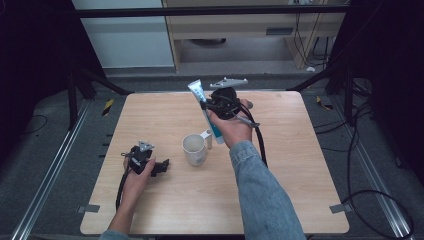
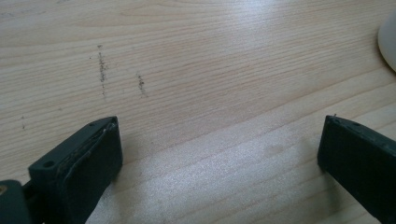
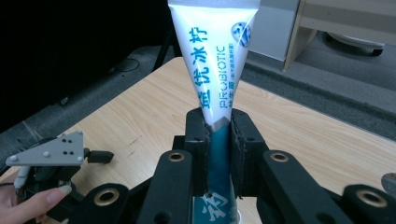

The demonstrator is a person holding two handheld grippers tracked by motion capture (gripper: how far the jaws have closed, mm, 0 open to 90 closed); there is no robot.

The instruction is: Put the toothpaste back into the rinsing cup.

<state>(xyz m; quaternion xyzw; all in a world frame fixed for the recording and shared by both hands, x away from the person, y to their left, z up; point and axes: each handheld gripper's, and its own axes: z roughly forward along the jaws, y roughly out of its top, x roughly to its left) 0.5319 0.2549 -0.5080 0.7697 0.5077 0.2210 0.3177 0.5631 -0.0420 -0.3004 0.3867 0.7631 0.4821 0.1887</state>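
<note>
Wooden table (image 1: 280, 165), tube (image 3: 215, 70) clamped in right claw (image 3: 218, 140)

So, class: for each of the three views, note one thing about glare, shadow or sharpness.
High view: table evenly lit, surroundings dark. Left gripper view: broad glare sheen on the wood, soft shadow beside the left tool, white mug edge blurred. Right gripper view: toothpaste tube print sharp, its top washed out; the right tool looks dim.

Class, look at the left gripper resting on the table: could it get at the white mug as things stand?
Probably yes. The left gripper lies open on the table with its fingers pointing toward the mug, and only bare wood lies between them. The right gripper holds the toothpaste tube above, out of the way.
</note>
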